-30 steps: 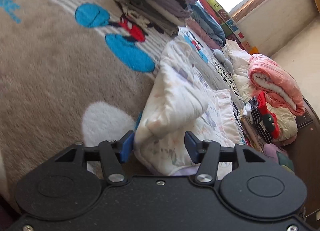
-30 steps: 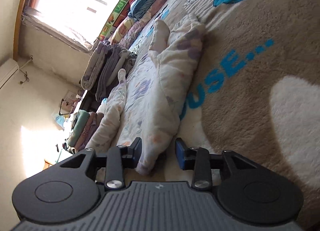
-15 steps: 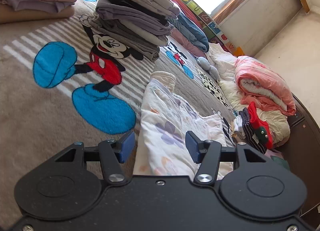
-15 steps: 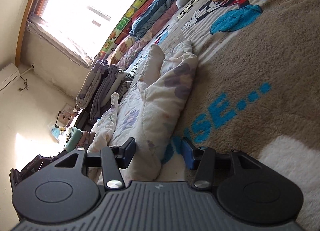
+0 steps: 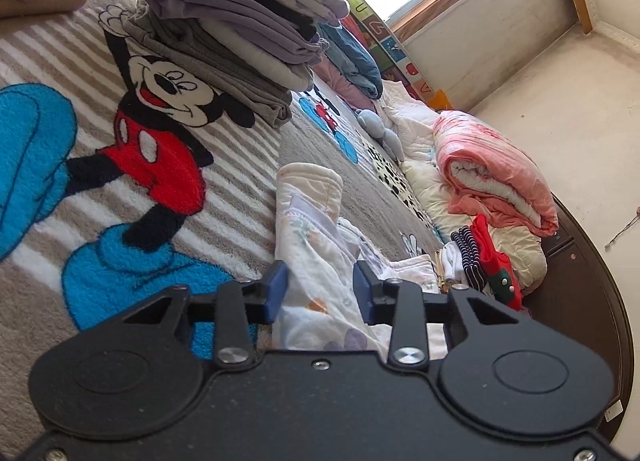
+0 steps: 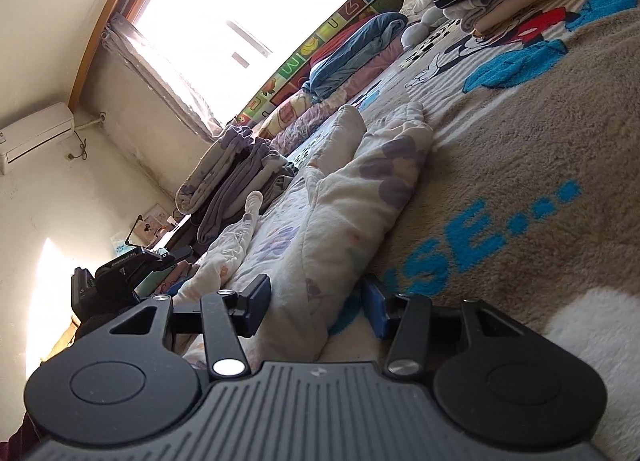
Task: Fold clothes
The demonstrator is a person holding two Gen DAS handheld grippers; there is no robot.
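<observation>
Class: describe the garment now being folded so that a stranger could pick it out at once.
Start at the Mickey Mouse blanket. In front of the grey folded stack lies a white floral garment, between both tools' fingers. Unlike the stacked clothes, it lies alone and loose.

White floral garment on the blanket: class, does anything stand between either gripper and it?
Nothing visible does. The white floral garment already lies between the open fingers of the left gripper, and likewise of the right gripper.

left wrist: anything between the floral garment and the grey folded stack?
Nothing lies there. In the left wrist view, only bare Mickey blanket separates the floral garment from the grey folded stack.
</observation>
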